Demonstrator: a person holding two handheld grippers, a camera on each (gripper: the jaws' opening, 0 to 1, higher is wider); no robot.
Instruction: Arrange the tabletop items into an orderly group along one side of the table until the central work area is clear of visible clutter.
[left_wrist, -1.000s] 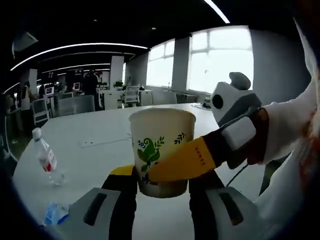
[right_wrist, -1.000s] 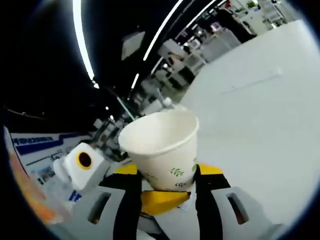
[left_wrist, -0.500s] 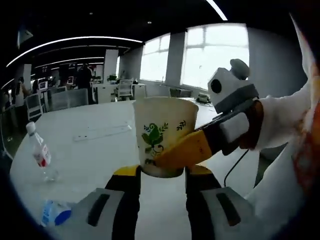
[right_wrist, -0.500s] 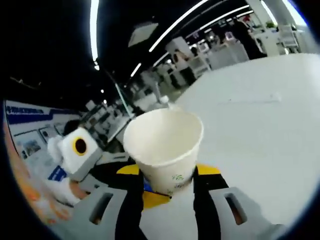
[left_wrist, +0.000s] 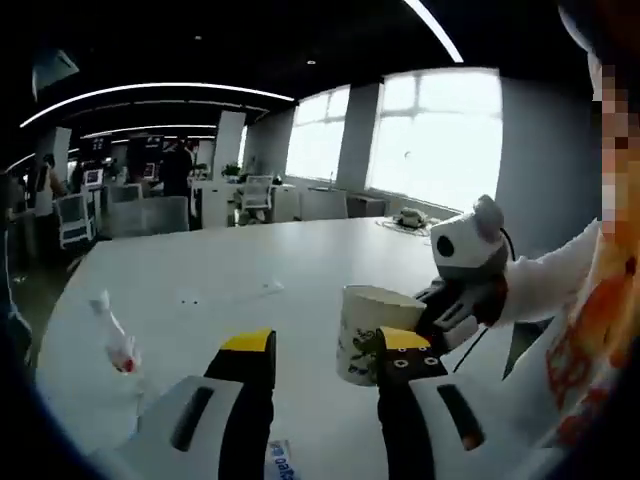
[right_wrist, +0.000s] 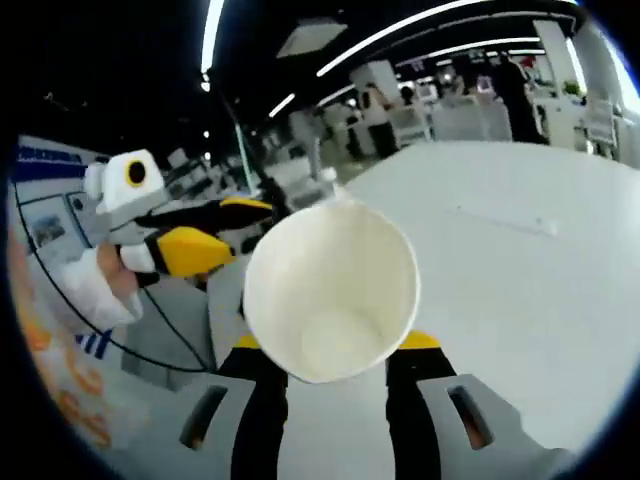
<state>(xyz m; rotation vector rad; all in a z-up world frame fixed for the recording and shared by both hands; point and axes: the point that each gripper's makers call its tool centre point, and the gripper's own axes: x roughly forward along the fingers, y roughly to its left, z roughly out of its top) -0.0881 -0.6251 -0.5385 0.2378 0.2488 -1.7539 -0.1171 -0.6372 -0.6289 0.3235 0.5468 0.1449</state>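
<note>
The right gripper (right_wrist: 325, 350) pinches a white paper cup (right_wrist: 330, 290) between its jaws, the cup's mouth facing the camera. The left gripper (left_wrist: 318, 355) has its jaws spread with nothing between them; the cup (left_wrist: 372, 335) is just beside its right jaw. A plastic bottle (left_wrist: 115, 335) lies on the white table (left_wrist: 250, 280), well to its left.

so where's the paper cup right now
The paper cup sits between the right tongs, mouth toward the camera; in the left gripper view it is right of the left tongs.
</note>
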